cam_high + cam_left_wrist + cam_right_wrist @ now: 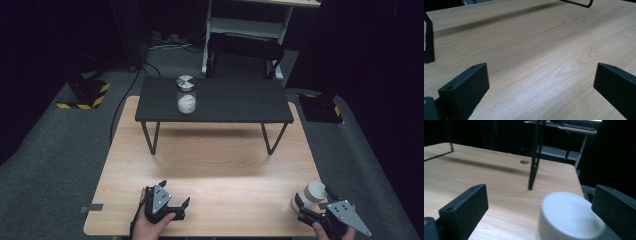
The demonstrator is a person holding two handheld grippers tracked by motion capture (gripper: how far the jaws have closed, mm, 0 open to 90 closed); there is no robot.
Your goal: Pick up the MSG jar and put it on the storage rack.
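A glass jar (186, 95) with a metal lid and white contents stands on the left part of a low black shelf (240, 102). A white cylindrical container (314, 193) sits at the wooden table's near right corner. My right gripper (313, 196) is open around it, its jaws on either side. In the right gripper view the white container (570, 216) sits blurred and close, nearer the right jaw, and the right gripper (539, 192) does not touch it. My left gripper (175, 194) is open near the front edge, left of centre. In its own view the left gripper (541, 72) spans bare wood.
The black shelf stands on thin metal legs (151, 137) across the far half of the light wooden table (225, 170); one leg (533, 167) rises just beyond the white container. Grey carpet (60, 150) surrounds the table. A white frame (250, 30) stands behind.
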